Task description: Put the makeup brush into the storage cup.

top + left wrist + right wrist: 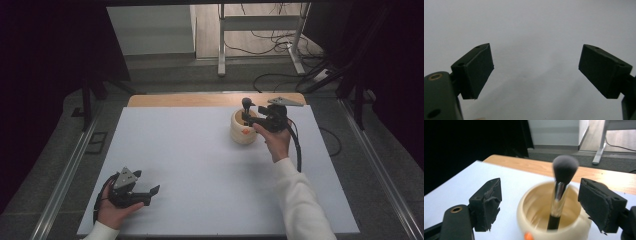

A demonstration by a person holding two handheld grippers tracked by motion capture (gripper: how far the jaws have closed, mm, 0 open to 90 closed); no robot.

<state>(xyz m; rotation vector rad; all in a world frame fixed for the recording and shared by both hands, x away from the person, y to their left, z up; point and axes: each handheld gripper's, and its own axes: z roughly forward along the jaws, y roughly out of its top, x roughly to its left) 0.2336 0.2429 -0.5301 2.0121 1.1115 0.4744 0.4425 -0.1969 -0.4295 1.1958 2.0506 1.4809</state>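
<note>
A cream round pot (242, 131) (554, 217) stands on the white table toward the far right, with a small orange mark on its front. A makeup brush (246, 106) (560, 192) with a dark bristle head and a silver ferrule stands upright inside it, blurred in the right gripper view. My right gripper (254, 118) (540, 205) is open at the pot's right side, its jaws on either side of the pot and clear of the brush. My left gripper (147, 192) (535, 72) rests open near the front left of the table, nothing between its jaws.
The white mat (200, 165) covers most of a wooden table (200, 100), whose bare strip shows at the far edge. Beyond it are a metal stand's legs (222, 45) and floor cables (280, 45). Dark curtains hang on both sides.
</note>
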